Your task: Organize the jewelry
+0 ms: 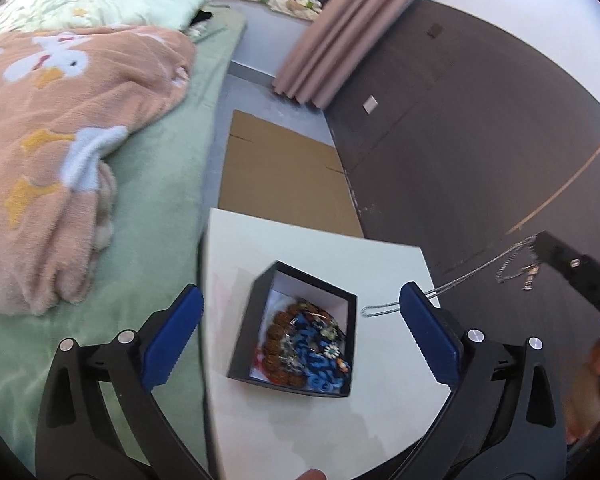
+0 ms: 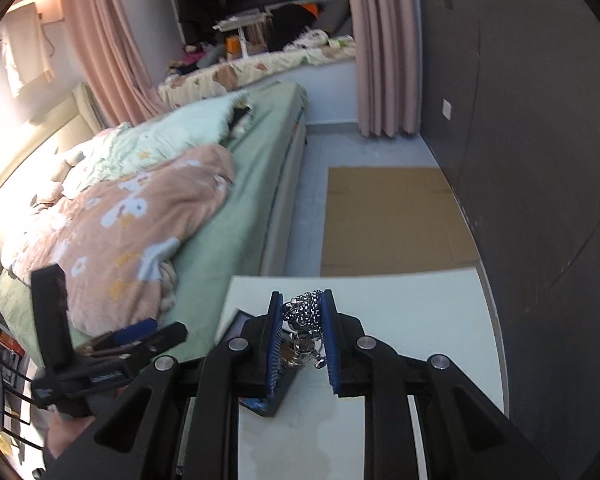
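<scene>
A black box with a white lining stands on the white table. It holds wooden beads, blue pieces and small charms. My left gripper hangs above it, open wide, one blue pad on either side and nothing between them. My right gripper is shut on a silver chain necklace with a small metal pendant. In the left wrist view that right gripper is up at the right, and the chain trails from it down toward the table. The right gripper hides most of the box.
A bed with a green sheet and a pink blanket runs along the table's left side. Flat cardboard lies on the floor beyond the table. A dark wall panel stands to the right, with pink curtains at the back.
</scene>
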The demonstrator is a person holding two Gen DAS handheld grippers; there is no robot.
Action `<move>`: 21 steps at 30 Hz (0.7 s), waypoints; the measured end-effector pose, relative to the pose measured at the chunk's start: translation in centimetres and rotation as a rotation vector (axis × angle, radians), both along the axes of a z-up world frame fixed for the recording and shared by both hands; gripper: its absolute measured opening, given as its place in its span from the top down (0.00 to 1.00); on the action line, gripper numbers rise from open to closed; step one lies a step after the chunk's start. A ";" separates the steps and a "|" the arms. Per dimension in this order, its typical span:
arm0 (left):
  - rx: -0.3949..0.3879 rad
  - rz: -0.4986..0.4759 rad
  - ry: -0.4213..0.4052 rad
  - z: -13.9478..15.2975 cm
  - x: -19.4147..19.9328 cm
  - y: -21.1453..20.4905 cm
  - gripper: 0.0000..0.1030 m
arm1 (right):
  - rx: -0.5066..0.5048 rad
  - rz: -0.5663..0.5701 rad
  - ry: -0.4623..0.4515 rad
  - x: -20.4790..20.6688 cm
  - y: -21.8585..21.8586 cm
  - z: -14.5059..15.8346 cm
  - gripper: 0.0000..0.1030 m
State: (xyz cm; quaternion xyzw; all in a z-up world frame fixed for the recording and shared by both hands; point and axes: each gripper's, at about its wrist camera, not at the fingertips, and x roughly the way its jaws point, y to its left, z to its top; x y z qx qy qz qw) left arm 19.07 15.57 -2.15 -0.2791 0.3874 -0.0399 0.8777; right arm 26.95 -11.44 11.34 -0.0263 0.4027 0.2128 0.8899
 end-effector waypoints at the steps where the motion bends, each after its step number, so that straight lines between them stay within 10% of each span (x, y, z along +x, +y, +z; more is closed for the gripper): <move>1: -0.005 0.006 0.000 0.0 0.0 0.3 0.05 | 0.006 0.010 -0.003 -0.1 0.5 0.4 0.82; 19: 0.035 0.043 -0.017 0.7 -1.6 3.0 0.05 | 0.038 0.130 0.032 0.1 7.2 -1.0 0.79; 20: 0.039 0.040 -0.013 0.8 -1.7 2.9 0.05 | 0.050 0.136 0.048 0.2 7.3 -1.4 0.65; 21: 0.043 0.037 -0.012 0.9 -1.7 2.8 0.05 | 0.057 0.135 0.064 0.3 7.3 -1.9 0.30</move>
